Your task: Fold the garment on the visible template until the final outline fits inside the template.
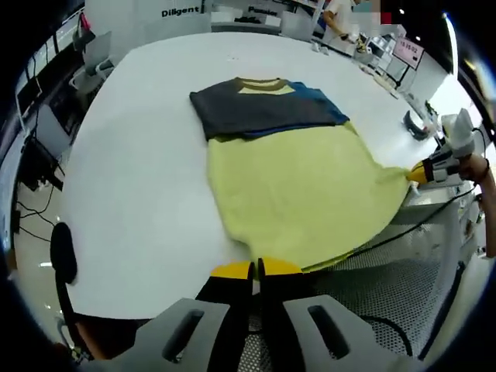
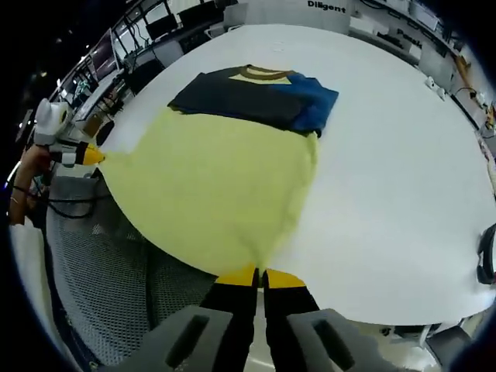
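Soft yellow-and-navy shirt (image 1: 298, 182) spread centre-frame on smooth white tabletop (image 1: 139, 194), hem corners pinched by left gripper (image 1: 256, 270) and right gripper (image 2: 259, 277).

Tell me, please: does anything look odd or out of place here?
One thing. The garment hangs partly off the white table, its yellow lower part pulled past the edge over a grey mesh surface. The left gripper and right gripper each pinch its hem. No visible template.

A white table (image 1: 147, 194) stands among desks with monitors (image 1: 35, 124), beside grey mesh flooring (image 2: 101, 271).
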